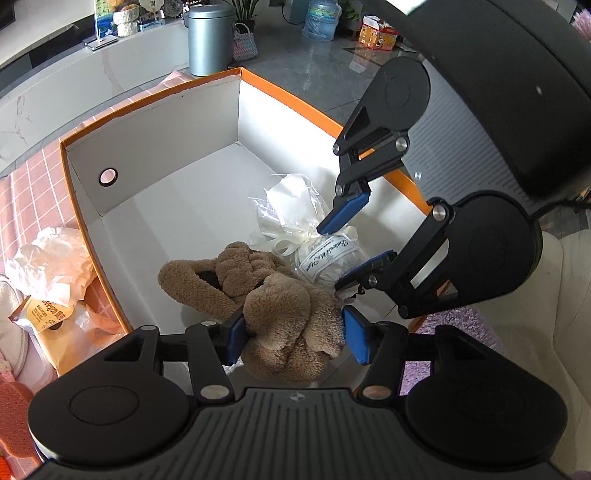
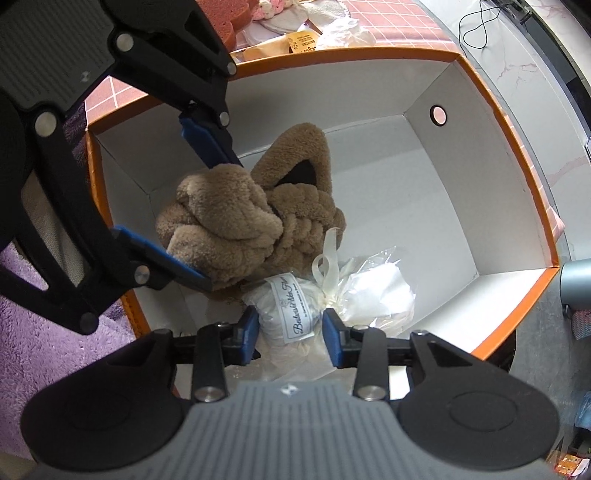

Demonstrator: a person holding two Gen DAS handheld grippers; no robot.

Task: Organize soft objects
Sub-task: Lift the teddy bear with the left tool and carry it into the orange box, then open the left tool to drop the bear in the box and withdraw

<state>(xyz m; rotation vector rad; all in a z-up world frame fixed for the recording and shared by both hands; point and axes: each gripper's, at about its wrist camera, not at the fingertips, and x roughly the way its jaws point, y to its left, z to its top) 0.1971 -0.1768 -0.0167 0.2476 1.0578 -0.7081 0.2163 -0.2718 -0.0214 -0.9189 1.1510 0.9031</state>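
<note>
— Where are the fuzzy brown slippers point(image 1: 258, 291)?
— Heaped together inside the orange-rimmed white box point(image 1: 155, 110), one opening facing up.
— And the white bundle in clear wrap point(image 2: 332, 295)?
— Touching them on the floor, ribbon-tied, label showing.

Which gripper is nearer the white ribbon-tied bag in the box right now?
Right. The right gripper straddles the white bag, pads either side of its labelled end. The left gripper sits beside it, around the brown plush slippers.

A grey metal canister point(image 1: 211, 38) stands on the marble counter point(image 1: 55, 107) behind a woven basket point(image 1: 244, 45). A water jug point(image 1: 322, 18) and a printed carton point(image 1: 378, 34) sit farther back. A pink checked cloth point(image 1: 33, 192) covers the tabletop; a purple rug point(image 2: 40, 332) lies below.
</note>
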